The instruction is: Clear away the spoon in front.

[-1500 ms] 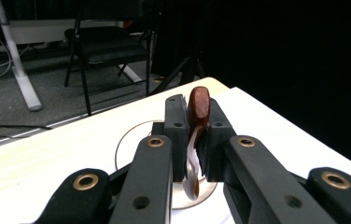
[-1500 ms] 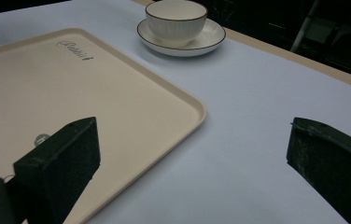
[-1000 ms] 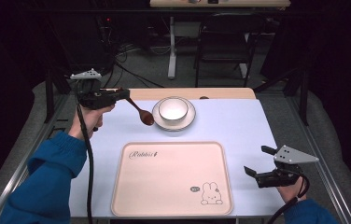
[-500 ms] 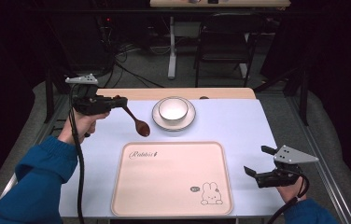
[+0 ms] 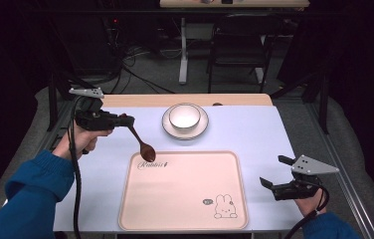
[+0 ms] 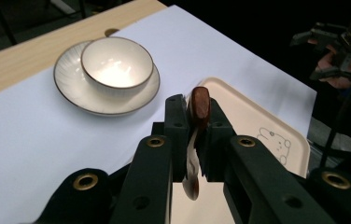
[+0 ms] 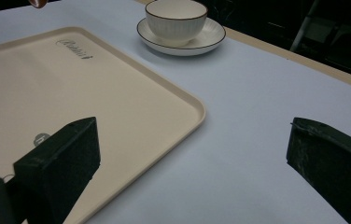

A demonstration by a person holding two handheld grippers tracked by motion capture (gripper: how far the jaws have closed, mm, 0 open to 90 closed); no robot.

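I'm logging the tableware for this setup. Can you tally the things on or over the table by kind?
Spoon, held in the left gripper: 1
Bowl: 1
Saucer under the bowl: 1
Tray: 1
Total: 4

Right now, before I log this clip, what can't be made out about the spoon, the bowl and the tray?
- Brown wooden spoon: in the left gripper view the left gripper jaws cover most of its handle, so its length is hidden there.
- White ribbed bowl on its saucer: contents unreadable in the high view; glare on the inside.
- Cream plastic tray: printed script and rabbit too small to read; in the right gripper view the right gripper jaw hides the near part.
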